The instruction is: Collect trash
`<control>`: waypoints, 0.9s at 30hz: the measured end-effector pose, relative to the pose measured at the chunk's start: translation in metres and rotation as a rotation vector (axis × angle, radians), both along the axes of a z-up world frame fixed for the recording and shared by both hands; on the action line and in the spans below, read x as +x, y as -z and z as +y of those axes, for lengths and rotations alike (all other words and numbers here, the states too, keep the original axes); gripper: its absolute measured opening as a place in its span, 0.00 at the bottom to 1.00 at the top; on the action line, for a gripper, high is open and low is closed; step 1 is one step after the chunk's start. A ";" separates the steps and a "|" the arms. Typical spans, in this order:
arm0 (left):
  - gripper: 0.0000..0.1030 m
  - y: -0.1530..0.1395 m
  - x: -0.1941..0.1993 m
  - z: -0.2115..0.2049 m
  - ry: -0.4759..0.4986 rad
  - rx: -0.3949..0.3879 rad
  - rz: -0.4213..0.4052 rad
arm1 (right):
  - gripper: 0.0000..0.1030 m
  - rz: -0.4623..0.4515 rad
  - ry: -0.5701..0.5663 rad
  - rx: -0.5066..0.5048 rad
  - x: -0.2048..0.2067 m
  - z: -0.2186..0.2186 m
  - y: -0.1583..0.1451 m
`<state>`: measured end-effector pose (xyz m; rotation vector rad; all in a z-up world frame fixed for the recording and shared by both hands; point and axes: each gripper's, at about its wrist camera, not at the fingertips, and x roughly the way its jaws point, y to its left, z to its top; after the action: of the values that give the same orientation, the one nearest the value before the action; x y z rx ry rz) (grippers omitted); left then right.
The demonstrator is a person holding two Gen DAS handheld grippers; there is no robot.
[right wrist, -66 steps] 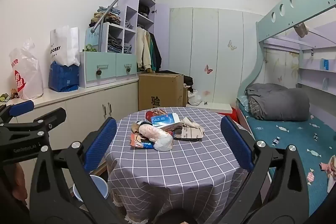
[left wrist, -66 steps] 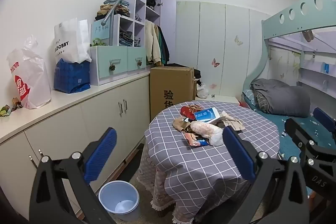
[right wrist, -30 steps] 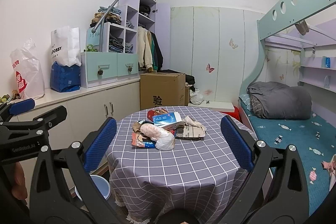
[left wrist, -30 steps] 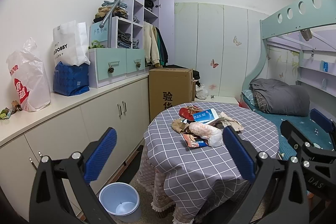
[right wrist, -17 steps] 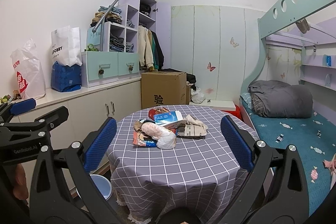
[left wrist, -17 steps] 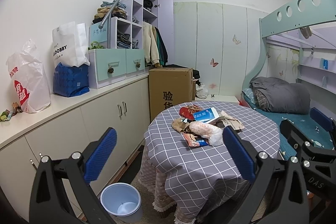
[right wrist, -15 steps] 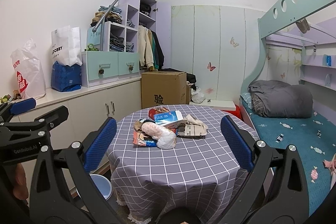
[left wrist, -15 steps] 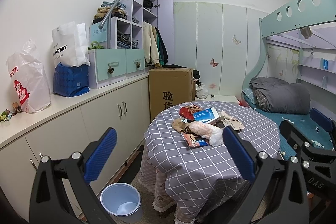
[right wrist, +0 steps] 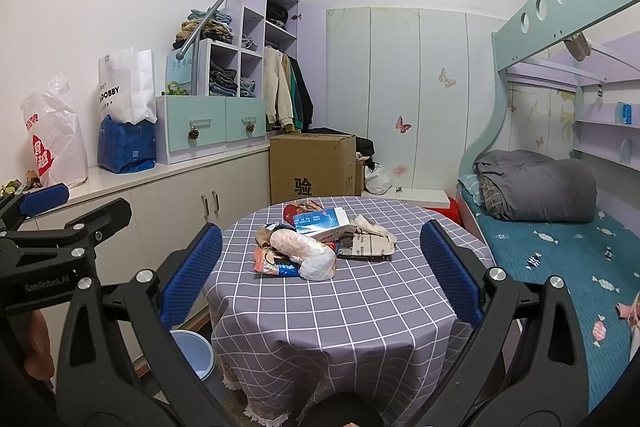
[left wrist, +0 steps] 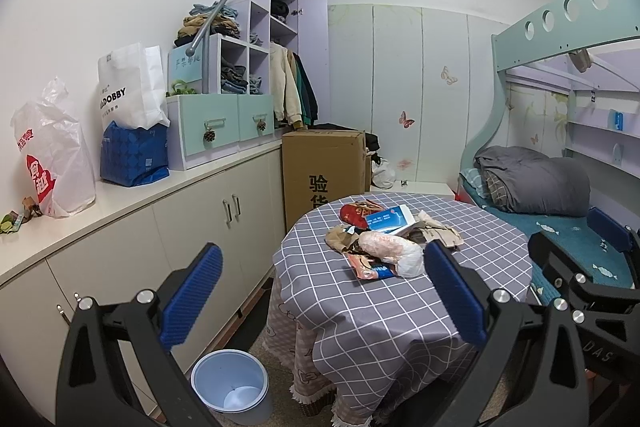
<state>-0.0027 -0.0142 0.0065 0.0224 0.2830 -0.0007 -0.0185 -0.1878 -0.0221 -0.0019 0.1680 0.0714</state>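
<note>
A heap of trash [left wrist: 390, 241] lies on a round table [left wrist: 400, 303] with a grey checked cloth: a pink-white plastic bag [right wrist: 304, 249], a blue-white box [right wrist: 320, 221], crumpled paper [right wrist: 370, 237] and wrappers [right wrist: 274, 265]. A pale blue bin [left wrist: 230, 385] stands on the floor left of the table, also partly seen in the right wrist view [right wrist: 194, 353]. My left gripper [left wrist: 320, 293] is open and empty, short of the table. My right gripper [right wrist: 320, 267] is open and empty, in front of the table.
White cabinets [left wrist: 120, 227] with bags on top run along the left wall. A cardboard box [left wrist: 322, 167] stands behind the table. A bunk bed [right wrist: 560, 235] with a grey quilt is at the right. Floor shows between table and cabinets.
Both views have shifted slightly; the right gripper has drifted a little left and back from the table. Both grippers stay open and the trash has not moved.
</note>
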 end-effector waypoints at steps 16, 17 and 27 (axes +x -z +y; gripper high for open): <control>0.96 0.001 0.000 -0.001 0.001 0.001 -0.002 | 0.94 0.009 -0.004 0.008 -0.004 -0.002 0.007; 0.96 0.001 0.000 -0.001 0.000 0.002 -0.002 | 0.94 0.010 -0.005 0.009 -0.004 -0.002 0.008; 0.96 0.001 -0.001 -0.002 0.000 0.004 -0.002 | 0.94 0.016 -0.007 0.011 -0.003 -0.002 0.008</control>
<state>-0.0037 -0.0162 0.0056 0.0261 0.2806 0.0001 -0.0217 -0.1898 -0.0302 0.0088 0.1834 0.0797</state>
